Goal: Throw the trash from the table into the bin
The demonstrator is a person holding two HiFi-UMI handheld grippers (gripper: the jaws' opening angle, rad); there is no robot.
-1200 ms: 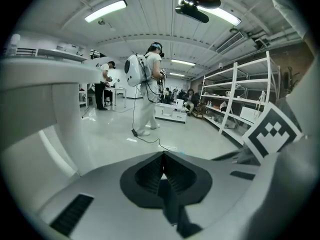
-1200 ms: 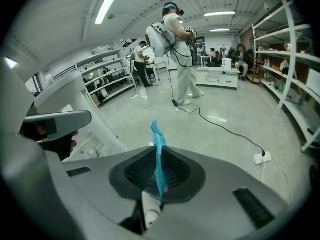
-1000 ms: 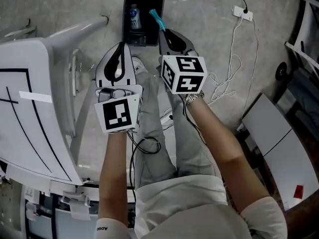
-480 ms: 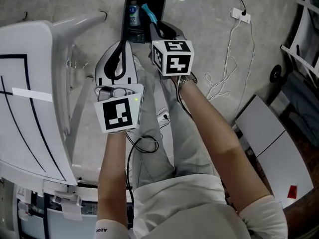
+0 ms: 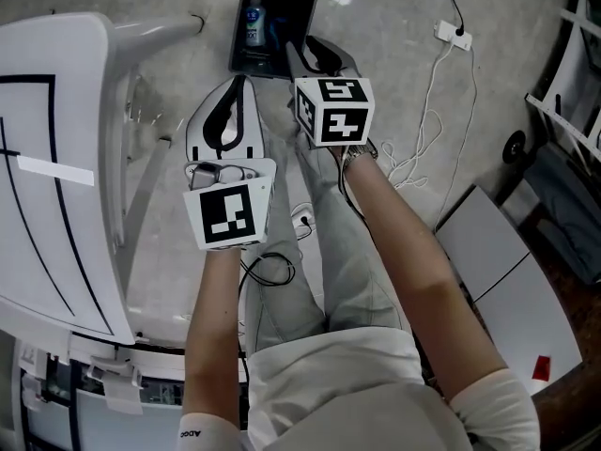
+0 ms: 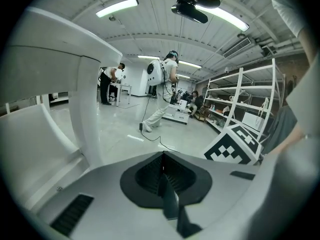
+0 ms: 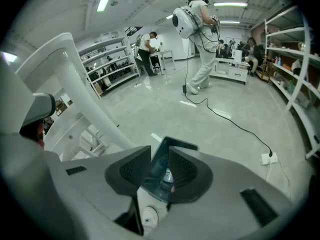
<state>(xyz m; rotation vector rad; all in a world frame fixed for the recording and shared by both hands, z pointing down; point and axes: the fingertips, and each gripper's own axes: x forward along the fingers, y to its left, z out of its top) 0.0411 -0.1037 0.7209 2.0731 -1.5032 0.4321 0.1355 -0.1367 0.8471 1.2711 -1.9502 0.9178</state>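
Holding my right tongs [image 5: 310, 53] directly over the bin [image 5: 291, 12] on the floor, I am pointing them steeply down so that anything let go is falling inside. Their jaws have just been opening and are standing narrowly apart with nothing between them; only the bin's inside is showing through the gap. My left tongs [image 5: 237, 87] are waiting beside, closed and empty. 1 bottle [image 5: 253, 22] is lying in the bin. My right tongs are covering part of the bin's floor, and the surface [image 5: 56, 111] is being cut off at the left, so I cannot tell whether more trash is lying there.
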